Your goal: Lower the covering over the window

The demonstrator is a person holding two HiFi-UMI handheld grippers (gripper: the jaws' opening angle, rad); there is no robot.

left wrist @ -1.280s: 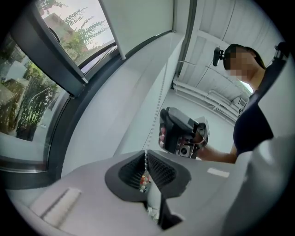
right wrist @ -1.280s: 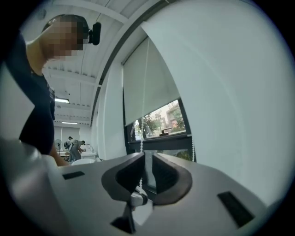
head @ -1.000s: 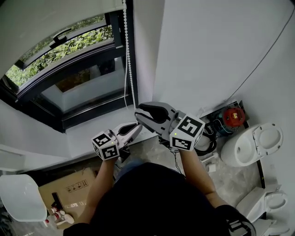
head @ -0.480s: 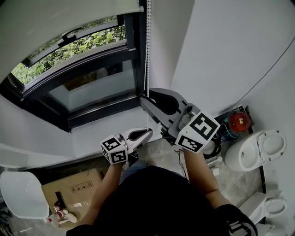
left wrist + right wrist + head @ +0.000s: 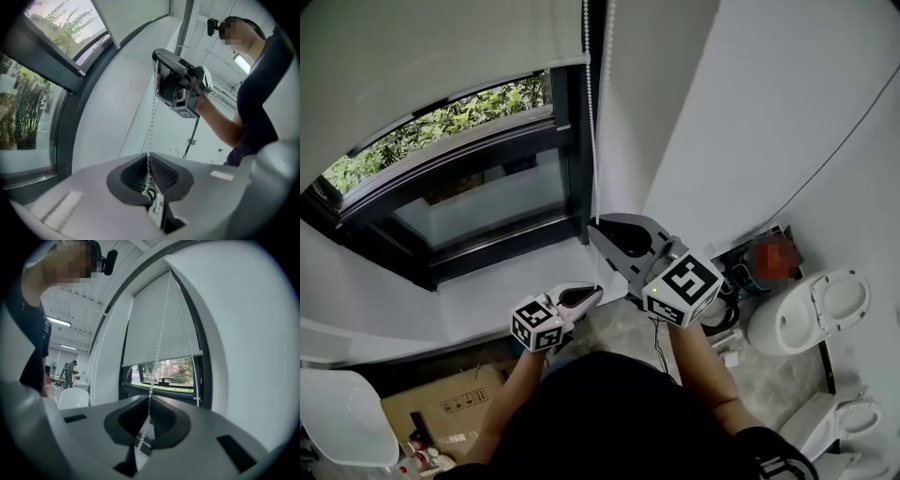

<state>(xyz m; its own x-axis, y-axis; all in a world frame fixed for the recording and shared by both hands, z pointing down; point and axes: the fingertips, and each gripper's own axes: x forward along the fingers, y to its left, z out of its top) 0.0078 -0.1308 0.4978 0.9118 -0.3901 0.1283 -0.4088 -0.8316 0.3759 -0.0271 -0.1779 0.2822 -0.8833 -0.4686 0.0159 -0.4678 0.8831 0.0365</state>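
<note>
1. Left gripper view: your left gripper (image 5: 147,157) has its jaws pinched on the bead chain (image 5: 152,112).
2. Your right gripper (image 5: 150,398) pinches that bead chain higher up.
3. The roller blind (image 5: 159,324) covers the upper part of the window (image 5: 164,373), and the chain hangs beside it.

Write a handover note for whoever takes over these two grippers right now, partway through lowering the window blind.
Left gripper: shut on the bead chain, at the lower grip.
Right gripper: shut on the same strand, above the left one.
Roller blind: covers the upper part of the window; its bottom rail hangs above bare glass.
Done: blind partly down.
Left: likely pull the chain hand over hand until the glass is covered, then release both grips.
</note>
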